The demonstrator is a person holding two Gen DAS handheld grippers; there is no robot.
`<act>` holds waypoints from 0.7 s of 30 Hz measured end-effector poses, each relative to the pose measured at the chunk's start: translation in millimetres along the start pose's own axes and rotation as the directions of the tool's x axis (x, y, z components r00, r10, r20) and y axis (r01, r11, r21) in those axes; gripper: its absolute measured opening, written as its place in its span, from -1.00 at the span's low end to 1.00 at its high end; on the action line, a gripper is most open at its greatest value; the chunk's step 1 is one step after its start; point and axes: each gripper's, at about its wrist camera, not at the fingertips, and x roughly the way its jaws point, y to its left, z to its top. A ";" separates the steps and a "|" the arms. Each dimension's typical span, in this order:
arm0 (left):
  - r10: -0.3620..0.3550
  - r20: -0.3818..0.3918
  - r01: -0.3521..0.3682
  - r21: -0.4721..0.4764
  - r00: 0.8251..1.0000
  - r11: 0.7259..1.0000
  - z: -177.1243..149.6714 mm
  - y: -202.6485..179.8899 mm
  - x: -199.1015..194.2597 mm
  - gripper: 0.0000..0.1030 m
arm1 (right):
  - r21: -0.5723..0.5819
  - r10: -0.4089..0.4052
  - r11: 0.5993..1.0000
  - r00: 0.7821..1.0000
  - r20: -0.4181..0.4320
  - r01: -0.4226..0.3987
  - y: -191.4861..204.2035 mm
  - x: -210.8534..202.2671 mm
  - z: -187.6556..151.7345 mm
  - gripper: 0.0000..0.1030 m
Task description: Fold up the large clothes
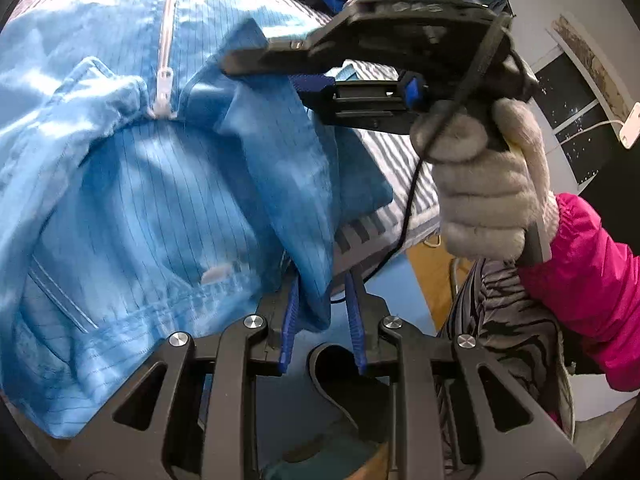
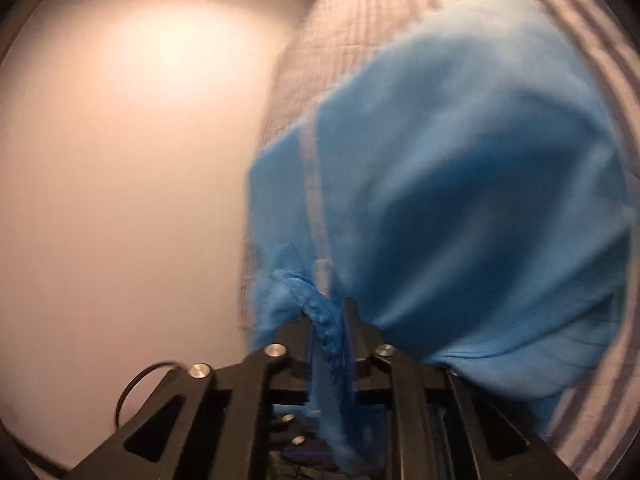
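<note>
Striped bed (image 1: 404,168); blue garment (image 1: 132,184) zipper lengthwise.

No readable text, label, brand, number or sign shows in either view. The light blue pinstriped garment (image 1: 132,184) carries only a small white patch (image 1: 216,274) below its white zipper (image 1: 165,80), too blurred to tell whether it bears print.

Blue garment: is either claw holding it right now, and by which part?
Both. The left claw pinches a hanging fold of the blue garment; the right claw is shut on a bunched edge beside its pale strip.
</note>
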 end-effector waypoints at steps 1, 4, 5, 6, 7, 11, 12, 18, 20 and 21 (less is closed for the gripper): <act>0.001 -0.005 0.000 0.006 1.000 1.000 -1.7 -0.5 0.3 -0.57 | -0.006 -0.016 1.000 1.000 0.018 0.016 -2.9 -8.5 -0.7 -0.76; -0.001 -0.006 0.001 0.013 1.000 1.000 -1.2 -4.3 -1.0 -0.57 | -0.033 -0.098 0.994 0.993 0.058 0.100 -2.2 -27.0 -0.5 -0.76; -0.013 -0.002 0.013 0.007 1.000 1.000 -1.7 -4.0 -4.8 -0.57 | -0.059 -0.134 0.989 0.988 0.070 0.139 1.3 -32.7 -2.2 -0.74; -0.022 0.003 0.022 0.003 1.000 1.000 -1.9 -4.5 -8.8 -0.57 | -0.106 -0.198 0.973 0.976 0.094 0.207 10.0 -40.0 -4.6 -0.67; -0.025 0.010 0.025 -0.005 1.000 1.000 -0.4 -5.6 -13.7 -0.57 | -0.150 -0.237 0.956 0.964 0.116 0.253 18.7 -47.9 -8.6 -0.63; -0.004 0.113 0.007 -0.025 0.994 1.000 -1.0 1.7 -66.7 -0.57 | -0.249 -0.267 0.921 0.951 0.155 0.299 49.6 -71.8 -37.3 -0.44; 0.017 0.153 -0.011 -0.037 0.988 0.999 -1.4 6.7 -84.1 -0.57 | -0.277 -0.270 0.911 0.950 0.154 0.304 57.0 -75.7 -46.1 -0.42; 0.189 0.208 -0.154 -0.174 0.960 0.973 -5.1 56.2 -134.4 -0.56 | -0.352 -0.300 0.884 0.951 0.073 0.306 75.3 -55.0 -96.8 -0.29; 0.213 0.191 -0.172 -0.211 0.958 0.962 -10.0 67.0 -133.9 -0.56 | -0.334 -0.351 0.877 0.935 0.047 0.346 75.1 -34.3 -107.8 -0.26; 0.220 0.182 -0.180 -0.216 0.958 0.960 -10.0 73.0 -133.7 -0.56 | -0.317 -0.373 0.876 0.927 0.031 0.363 72.4 -29.0 -114.5 -0.26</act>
